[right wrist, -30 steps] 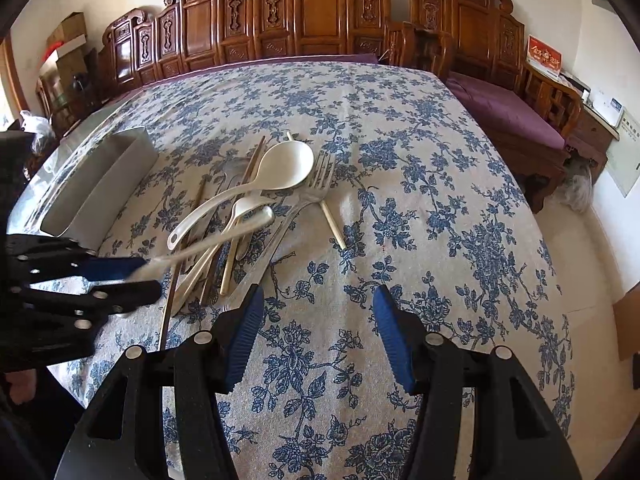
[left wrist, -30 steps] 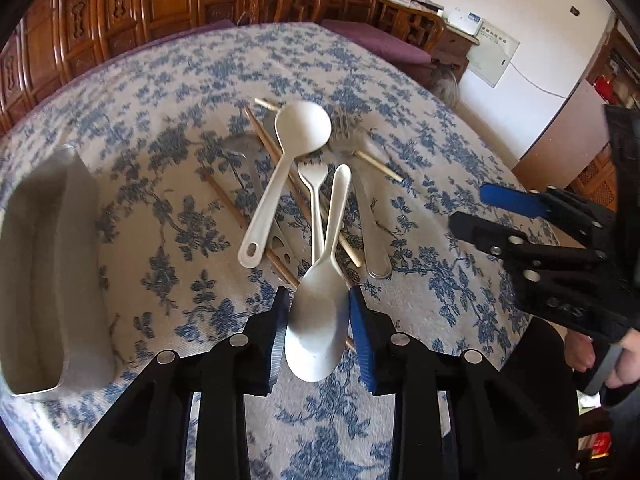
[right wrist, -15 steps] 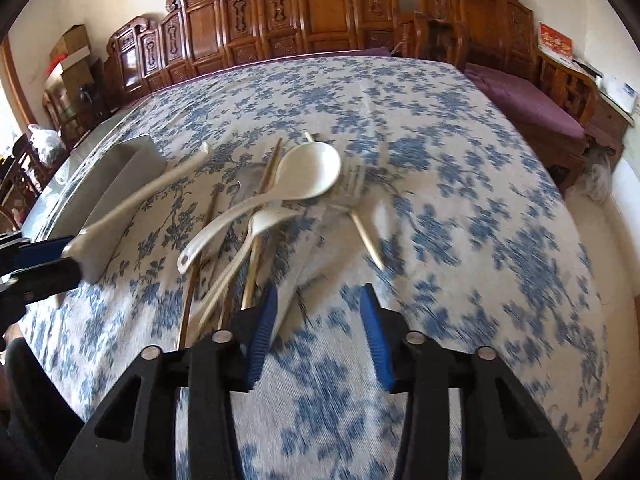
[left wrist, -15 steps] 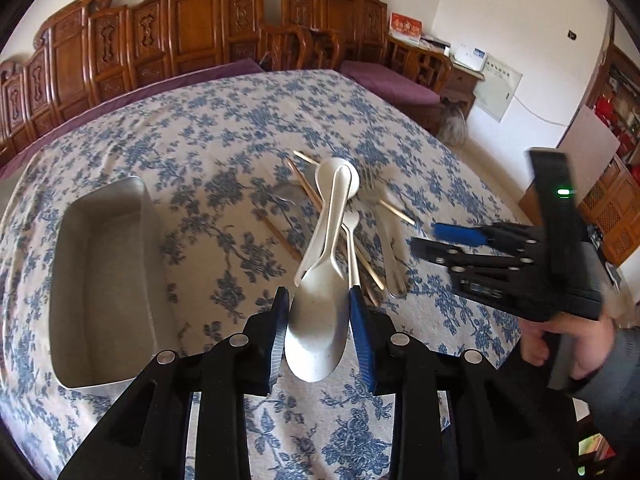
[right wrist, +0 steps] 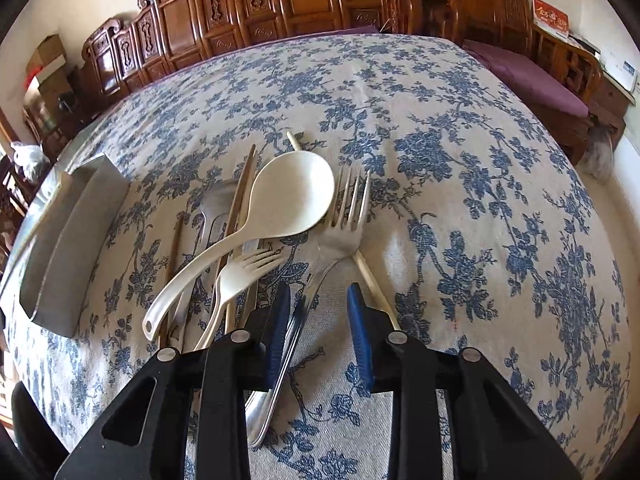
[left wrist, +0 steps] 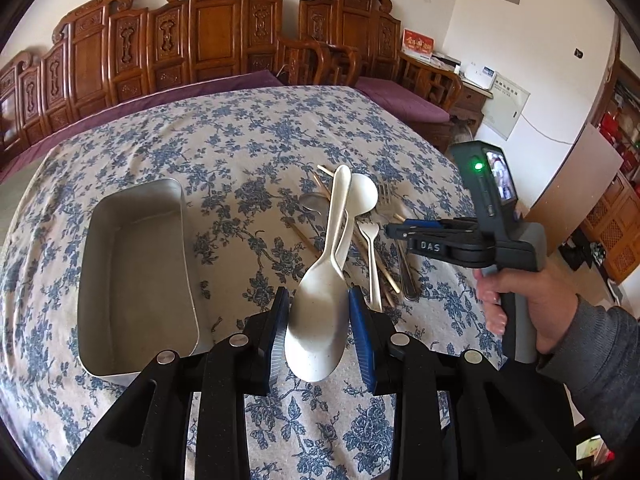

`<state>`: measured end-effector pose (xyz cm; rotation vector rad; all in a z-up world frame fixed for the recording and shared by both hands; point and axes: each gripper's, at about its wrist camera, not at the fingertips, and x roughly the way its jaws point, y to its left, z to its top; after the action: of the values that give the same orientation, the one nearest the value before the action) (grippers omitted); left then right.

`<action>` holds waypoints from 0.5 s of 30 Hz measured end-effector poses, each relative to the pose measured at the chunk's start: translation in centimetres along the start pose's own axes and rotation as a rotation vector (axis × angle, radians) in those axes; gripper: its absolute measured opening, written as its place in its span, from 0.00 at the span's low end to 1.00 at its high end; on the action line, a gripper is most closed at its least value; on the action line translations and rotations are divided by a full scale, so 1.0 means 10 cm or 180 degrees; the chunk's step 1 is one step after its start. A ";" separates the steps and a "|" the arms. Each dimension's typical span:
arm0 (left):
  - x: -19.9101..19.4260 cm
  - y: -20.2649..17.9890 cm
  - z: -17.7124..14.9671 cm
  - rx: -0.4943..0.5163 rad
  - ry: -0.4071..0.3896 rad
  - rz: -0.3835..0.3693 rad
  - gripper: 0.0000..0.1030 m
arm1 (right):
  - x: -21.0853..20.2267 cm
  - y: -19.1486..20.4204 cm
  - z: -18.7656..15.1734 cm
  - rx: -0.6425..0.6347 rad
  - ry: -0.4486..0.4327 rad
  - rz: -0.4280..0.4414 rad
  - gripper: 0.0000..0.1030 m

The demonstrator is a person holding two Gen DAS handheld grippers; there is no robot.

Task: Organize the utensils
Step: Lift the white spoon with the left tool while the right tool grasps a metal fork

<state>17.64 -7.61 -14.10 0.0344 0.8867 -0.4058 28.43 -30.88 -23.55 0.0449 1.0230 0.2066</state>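
Note:
My left gripper is shut on the bowl of a cream plastic spoon, held above the table with its handle pointing away. A metal tray lies to its left. My right gripper is open, low over the handle of a metal fork, which lies between its fingers. It also shows in the left wrist view over the utensil pile. A cream ladle spoon, a cream plastic fork, wooden chopsticks and a metal spoon lie heaped together.
The table wears a blue floral cloth. The tray also shows at the left in the right wrist view. Carved wooden chairs stand behind the table. A person's hand holds the right gripper's handle.
My left gripper has lifted the cream spoon off the pile and pulled back toward the tray. My right gripper has moved forward and down over the metal fork's handle.

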 end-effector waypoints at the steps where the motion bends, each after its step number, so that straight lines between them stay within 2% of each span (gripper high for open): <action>1: -0.01 0.01 -0.01 -0.0002 -0.0006 0.0004 0.28 | 0.02 0.02 0.00 -0.0025 0.0032 -0.0031 0.30; 8: -0.08 0.14 -0.03 -0.0038 -0.0026 0.0042 0.28 | -0.02 0.03 0.00 -0.0113 0.0189 -0.0345 0.23; 12: -0.11 0.23 0.00 -0.0121 -0.0072 0.0044 0.28 | 0.01 -0.08 0.01 0.0028 0.0189 -0.0325 0.23; 14: -0.13 0.27 0.00 -0.0134 -0.0092 0.0063 0.28 | 0.03 -0.06 0.02 -0.0026 0.0159 -0.0358 0.23; 15: -0.14 0.30 0.00 -0.0137 -0.0099 0.0071 0.28 | 0.04 -0.04 0.02 -0.0077 0.0155 -0.0394 0.16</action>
<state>17.95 -4.43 -13.44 -0.0018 0.8633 -0.3654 28.86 -31.23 -23.81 -0.0457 1.0679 0.1077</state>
